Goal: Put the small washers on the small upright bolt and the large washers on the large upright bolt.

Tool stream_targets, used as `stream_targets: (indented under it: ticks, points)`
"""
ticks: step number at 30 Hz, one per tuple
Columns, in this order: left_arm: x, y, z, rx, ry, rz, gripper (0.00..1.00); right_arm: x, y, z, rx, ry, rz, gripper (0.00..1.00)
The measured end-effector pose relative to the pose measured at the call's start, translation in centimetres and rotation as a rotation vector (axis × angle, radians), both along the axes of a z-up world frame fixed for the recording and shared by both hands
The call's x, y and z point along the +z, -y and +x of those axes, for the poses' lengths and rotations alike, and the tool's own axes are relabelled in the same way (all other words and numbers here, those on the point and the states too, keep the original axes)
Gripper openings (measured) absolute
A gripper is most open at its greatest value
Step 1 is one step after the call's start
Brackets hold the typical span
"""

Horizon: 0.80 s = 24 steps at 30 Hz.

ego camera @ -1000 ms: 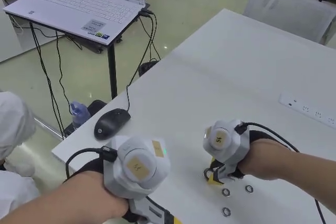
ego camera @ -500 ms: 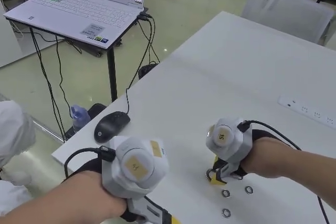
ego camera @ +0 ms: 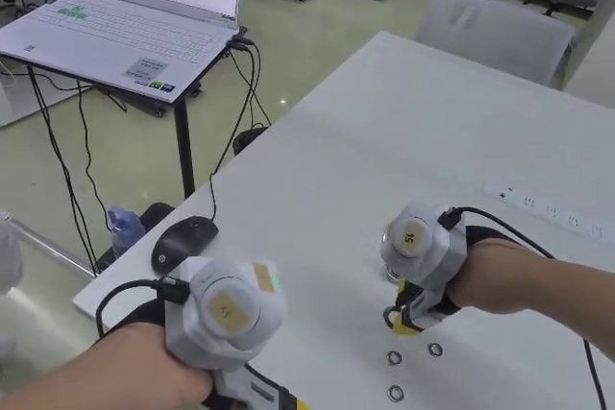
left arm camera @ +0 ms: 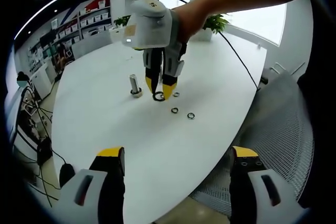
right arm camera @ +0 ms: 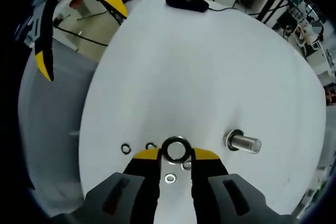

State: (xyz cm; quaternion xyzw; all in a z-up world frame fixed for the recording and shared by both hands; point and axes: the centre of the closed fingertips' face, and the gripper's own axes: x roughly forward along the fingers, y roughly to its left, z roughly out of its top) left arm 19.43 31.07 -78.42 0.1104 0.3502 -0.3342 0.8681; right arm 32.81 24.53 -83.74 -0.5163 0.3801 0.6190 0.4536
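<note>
Steel large washer [right arm camera: 175, 139] clamped between the right gripper's [right arm camera: 176, 154] jaws, just beside the large upright bolt [right arm camera: 243, 143]; left gripper's [left arm camera: 177, 153] jaws apart, well away from that bolt.

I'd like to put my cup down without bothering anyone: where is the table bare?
The stretch of table between the mouse and the power strip is bare. It is crowded around the right gripper, where loose washers and the upright bolt sit.
</note>
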Motion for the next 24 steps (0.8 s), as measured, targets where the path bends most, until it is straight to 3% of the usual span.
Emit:
stream_targets:
  ticks: [9, 19, 24]
  points:
    - [0.4, 0.3, 0.5, 0.006, 0.016, -0.025, 0.84, 3.0, 1.2, 1.4, -0.031, 0.031, 0.004, 0.22]
    - [0.1, 0.0, 0.6, 0.004, 0.012, -0.015, 0.84, 6.0, 1.7, 3.9, -0.069, 0.055, 0.027, 0.22]
    - [0.0, -0.1, 0.7, 0.006, 0.013, -0.01, 0.85, 6.5, 1.7, 5.1, -0.082, 0.069, 0.024, 0.22]
